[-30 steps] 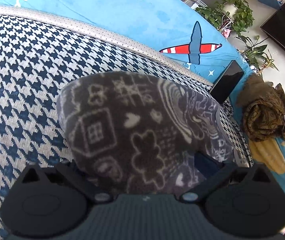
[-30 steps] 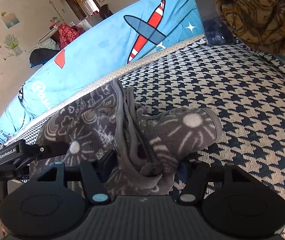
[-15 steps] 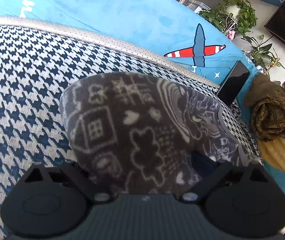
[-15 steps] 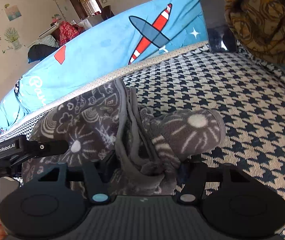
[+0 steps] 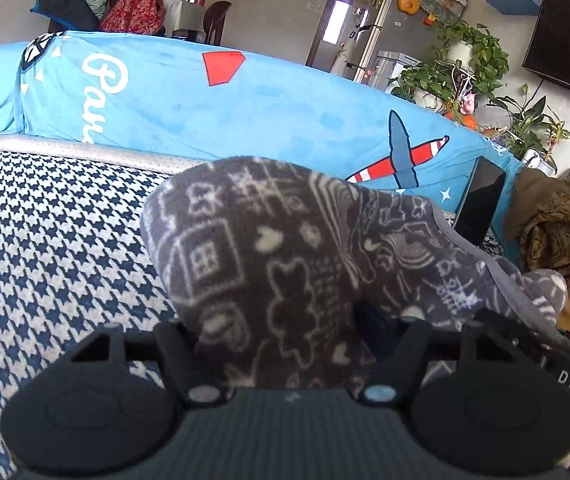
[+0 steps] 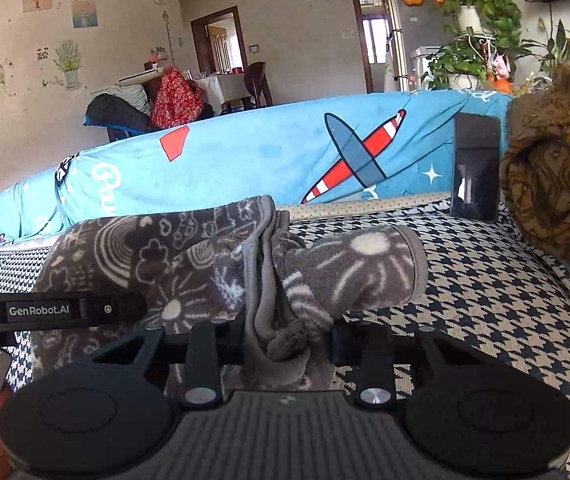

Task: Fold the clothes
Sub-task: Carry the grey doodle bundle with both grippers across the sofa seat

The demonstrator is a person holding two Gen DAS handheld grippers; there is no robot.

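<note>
A blue-and-white houndstooth cushion [image 6: 485,292] fills the near ground. Behind it runs a sofa back under a bright blue cover [image 5: 269,120] printed with a red-striped aeroplane [image 6: 359,156]. A dark phone [image 6: 477,168] leans against it at the right, beside a heap of brown patterned cloth [image 6: 553,184]. Farther off, beige walls carry flower stickers [image 6: 67,62] at the left, a brown-framed doorway [image 6: 221,44] opens to a dining table with chairs, potted plants [image 5: 461,68] crowd the right, and a black television [image 5: 569,40] hangs there.
</note>
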